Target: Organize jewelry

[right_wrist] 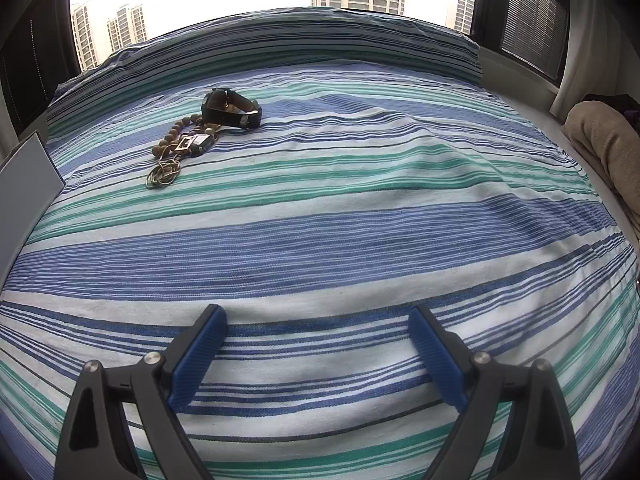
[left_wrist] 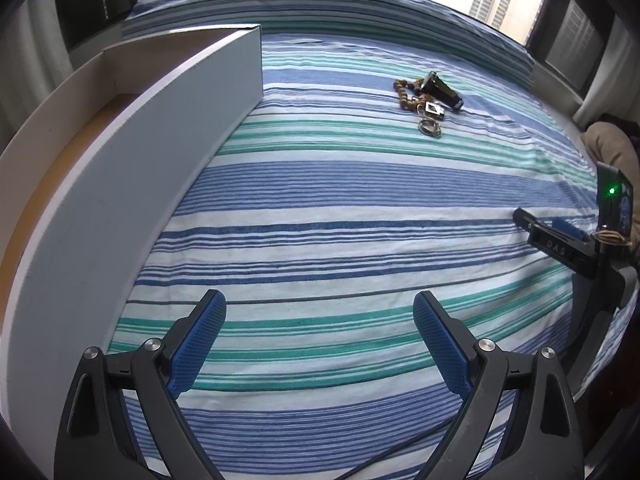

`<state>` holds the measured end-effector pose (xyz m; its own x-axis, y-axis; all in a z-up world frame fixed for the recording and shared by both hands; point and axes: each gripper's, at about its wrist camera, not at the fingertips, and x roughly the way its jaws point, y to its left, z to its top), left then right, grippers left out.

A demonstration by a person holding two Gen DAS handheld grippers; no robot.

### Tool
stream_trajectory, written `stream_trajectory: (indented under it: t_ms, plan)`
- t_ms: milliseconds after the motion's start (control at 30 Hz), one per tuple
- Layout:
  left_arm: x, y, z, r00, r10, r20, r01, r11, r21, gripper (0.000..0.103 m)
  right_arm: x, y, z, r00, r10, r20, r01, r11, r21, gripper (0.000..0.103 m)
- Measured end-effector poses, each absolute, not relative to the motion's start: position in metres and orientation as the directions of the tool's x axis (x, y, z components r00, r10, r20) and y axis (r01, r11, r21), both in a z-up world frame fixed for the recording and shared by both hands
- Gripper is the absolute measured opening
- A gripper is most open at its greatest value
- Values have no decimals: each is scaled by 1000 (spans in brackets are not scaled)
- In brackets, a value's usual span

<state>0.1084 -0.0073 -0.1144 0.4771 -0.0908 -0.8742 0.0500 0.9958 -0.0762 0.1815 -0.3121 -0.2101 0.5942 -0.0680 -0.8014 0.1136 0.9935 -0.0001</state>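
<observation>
A small pile of jewelry lies on the striped bedspread: a black watch (left_wrist: pixel 442 90) (right_wrist: pixel 232 110), a wooden bead bracelet (left_wrist: pixel 404 94) (right_wrist: pixel 170 140), a small square pendant (left_wrist: pixel 434 110) (right_wrist: pixel 192 144) and thin metal rings (left_wrist: pixel 430 127) (right_wrist: pixel 162 176). An open white box (left_wrist: pixel 160 128) with a brown floor stands at the left; its corner shows in the right wrist view (right_wrist: pixel 30 168). My left gripper (left_wrist: pixel 320 304) is open and empty, well short of the pile. My right gripper (right_wrist: pixel 318 316) is open and empty too; it also shows at the right edge of the left wrist view (left_wrist: pixel 560 240).
The blue, green and white striped bedspread (right_wrist: pixel 360 220) covers the whole bed. A beige cushion (right_wrist: pixel 604 140) lies at the right edge. Windows and a sill run behind the bed.
</observation>
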Motion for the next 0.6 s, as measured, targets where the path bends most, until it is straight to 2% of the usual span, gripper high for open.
stream_trajectory:
  t_ms: [433, 600]
  plan:
    - [117, -5, -117, 471, -94, -877, 29, 995, -91, 95, 182, -312, -210, 594, -68, -801, 114, 994, 0, 94]
    - [129, -14, -107, 476, -138, -869, 76, 990, -116, 95, 182, -312, -210, 594, -68, -802, 114, 994, 0, 94]
